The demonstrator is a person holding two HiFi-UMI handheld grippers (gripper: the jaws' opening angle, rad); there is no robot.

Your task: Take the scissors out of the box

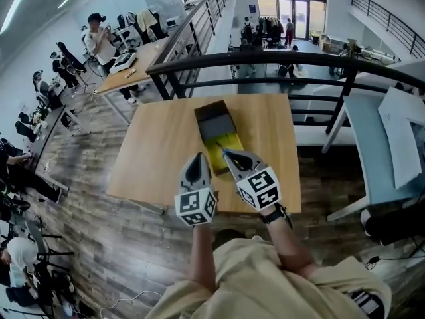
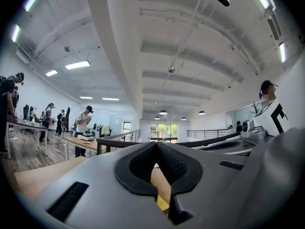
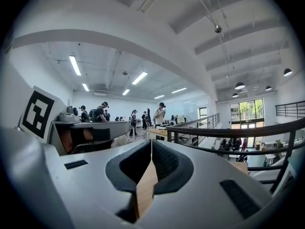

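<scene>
Scissors cannot be told apart as a shape in any view. In the head view, only a yellow inside shows in the open box (image 1: 226, 150), with the dark lid (image 1: 215, 119) lying at its far end. The box rests near the middle of the wooden table (image 1: 159, 151), its long side running away from the person, so the scissors could only be ahead of and below both grippers.

The left gripper (image 1: 196, 158) is held over the table just left of the box's near end and apart from it. Its jaws are closed tip to tip with nothing between them, as the left gripper view (image 2: 156, 146) shows. A sliver of yellow and bare wood appear through the gap beneath them.

The right gripper (image 1: 226, 153) has its tip over the near edge of the yellow inside; whether it touches cannot be told. Its jaws are likewise pressed together and empty in the right gripper view (image 3: 151, 143), with only tabletop visible below. A dark railing (image 1: 279, 60) runs beyond the table's far edge.
</scene>
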